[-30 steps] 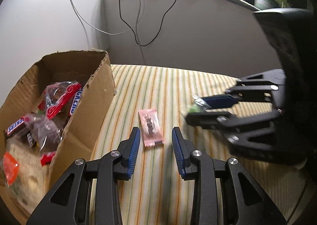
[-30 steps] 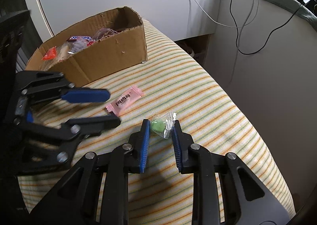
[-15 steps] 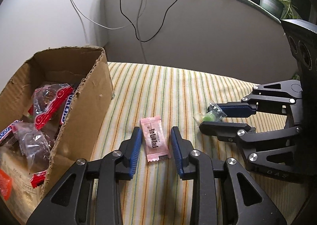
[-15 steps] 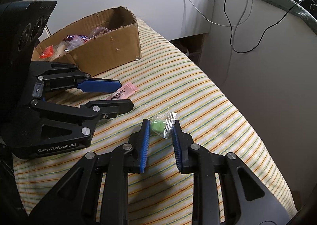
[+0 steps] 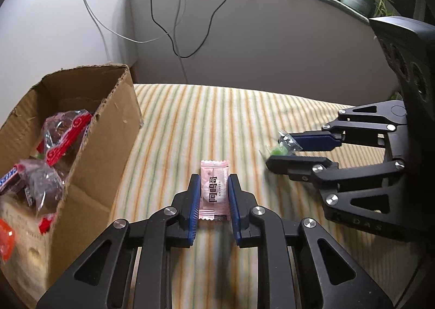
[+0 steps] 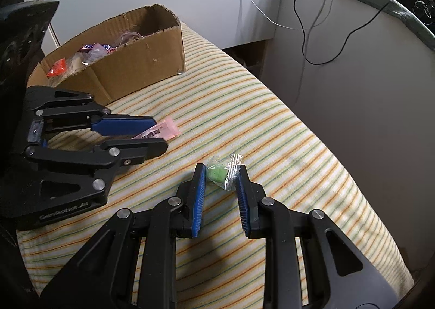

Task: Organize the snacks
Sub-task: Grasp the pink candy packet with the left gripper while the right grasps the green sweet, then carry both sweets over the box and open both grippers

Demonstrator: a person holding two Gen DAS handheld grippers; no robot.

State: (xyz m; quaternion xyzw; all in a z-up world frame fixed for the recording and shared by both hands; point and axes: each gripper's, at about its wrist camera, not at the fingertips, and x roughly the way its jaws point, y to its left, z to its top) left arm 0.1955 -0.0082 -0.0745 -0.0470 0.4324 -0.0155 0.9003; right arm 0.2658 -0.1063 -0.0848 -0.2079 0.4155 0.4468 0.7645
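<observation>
Left wrist view: both hand-held grippers are set around wrapped sweets on a striped worktop (image 5: pixel 190 124), beside a cardboard box (image 5: pixel 108 145).

Largest to smallest: the worktop carries the box at its left end; the box (image 6: pixel 141 64) is open-topped and holds several wrapped snacks (image 5: pixel 62 132). The left hand-held gripper (image 5: pixel 213 186) is narrowed around a pink packet (image 5: pixel 214 189), both blue pads lying against the packet's long edges; the packet (image 6: pixel 160 132) lies flat on the cloth, near the box. The right hand-held gripper (image 6: pixel 220 173) is partly open, its tips straddling a green sweet (image 6: pixel 217 173) in a clear wrapper; the left pad touches the sweet, the right pad meets the wrapper's twisted end. The sweet (image 5: pixel 280 148) rests on the cloth, well apart from the box.
</observation>
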